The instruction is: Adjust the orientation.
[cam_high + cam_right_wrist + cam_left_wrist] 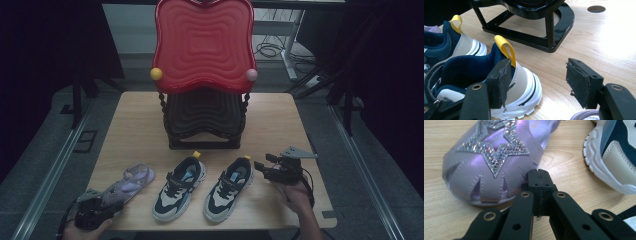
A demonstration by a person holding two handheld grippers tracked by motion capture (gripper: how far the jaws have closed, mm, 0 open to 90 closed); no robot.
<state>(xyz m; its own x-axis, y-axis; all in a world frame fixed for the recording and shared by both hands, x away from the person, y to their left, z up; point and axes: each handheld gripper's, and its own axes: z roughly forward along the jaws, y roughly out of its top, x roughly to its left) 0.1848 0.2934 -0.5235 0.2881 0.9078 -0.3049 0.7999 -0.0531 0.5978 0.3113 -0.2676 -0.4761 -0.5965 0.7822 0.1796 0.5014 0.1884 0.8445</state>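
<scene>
A lilac sandal (131,183) with a glittering star on its front (495,152) is lying flat at the bench's (280,120) near left, toe pointing toward the near edge. Just beside it, two navy, cream and white sneakers, the left sneaker (178,188) and the right sneaker (228,188), are sitting upright, yellow heel loops (505,48) facing away.

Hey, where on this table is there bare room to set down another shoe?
Bare wood lies on the table left of the black rack and right of it toward the far corner. The front edge is crowded: lilac sandal, two sneakers, both tongs.
</scene>
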